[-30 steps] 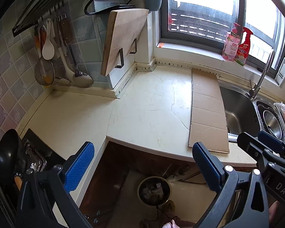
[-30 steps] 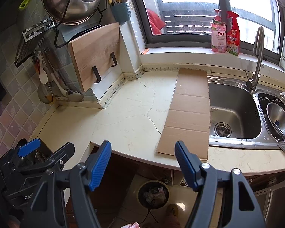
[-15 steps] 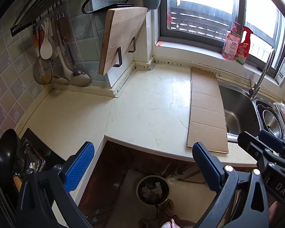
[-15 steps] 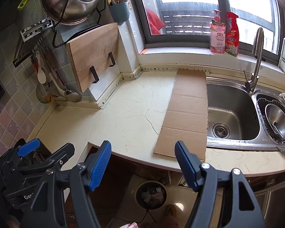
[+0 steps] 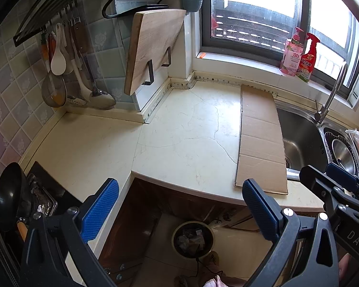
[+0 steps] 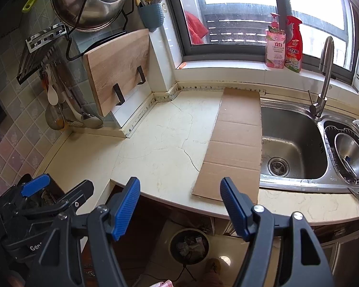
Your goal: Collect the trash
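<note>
2 tools hang wide and empty — left tool (image 5: 180,211), right tool (image 6: 180,205). Ahead on the table (image 6: 160,143) lies flat cardboard (image 6: 234,143) — pads may skid off, nudging it into the sink (image 6: 289,138).

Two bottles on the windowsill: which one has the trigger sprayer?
The red bottle, the one nearer the tap. The pink bottle beside it has a pump top instead.
</note>
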The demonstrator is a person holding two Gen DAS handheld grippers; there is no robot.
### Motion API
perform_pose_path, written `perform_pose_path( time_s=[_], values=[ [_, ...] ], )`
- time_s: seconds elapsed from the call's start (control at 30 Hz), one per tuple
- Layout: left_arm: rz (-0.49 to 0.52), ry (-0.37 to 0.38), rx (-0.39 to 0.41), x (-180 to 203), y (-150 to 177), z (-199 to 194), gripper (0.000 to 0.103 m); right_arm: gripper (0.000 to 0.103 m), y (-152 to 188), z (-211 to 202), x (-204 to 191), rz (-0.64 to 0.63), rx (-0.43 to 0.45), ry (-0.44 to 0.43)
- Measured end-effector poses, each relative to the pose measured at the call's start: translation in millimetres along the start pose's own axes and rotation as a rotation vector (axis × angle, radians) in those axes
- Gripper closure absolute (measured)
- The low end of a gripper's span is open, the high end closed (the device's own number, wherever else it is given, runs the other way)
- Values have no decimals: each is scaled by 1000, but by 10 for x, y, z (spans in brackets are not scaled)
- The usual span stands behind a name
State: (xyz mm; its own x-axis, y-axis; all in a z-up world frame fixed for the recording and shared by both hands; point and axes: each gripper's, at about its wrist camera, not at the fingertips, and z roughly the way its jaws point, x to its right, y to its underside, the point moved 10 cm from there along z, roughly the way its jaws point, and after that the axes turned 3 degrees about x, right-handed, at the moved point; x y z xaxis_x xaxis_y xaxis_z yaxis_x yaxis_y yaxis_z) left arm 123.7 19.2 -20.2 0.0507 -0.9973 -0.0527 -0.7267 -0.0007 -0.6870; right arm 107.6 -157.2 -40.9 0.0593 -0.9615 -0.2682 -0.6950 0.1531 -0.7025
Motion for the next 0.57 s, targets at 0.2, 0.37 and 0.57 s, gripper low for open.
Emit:
perform_pose_path(
  time_s=[0.2,0.37,0.57],
  values=[
    [-3,-2,-3,13,-17,14,1,33,-23,20,14,-6,-2,-4],
    [-10,-8,-6,32,-30,37,1,33,-47,62,25,-13,-9,-10],
    [-27,-23,-12,72,-71,101,1,33,-123,144,70,-32,-15,-27]
  ],
)
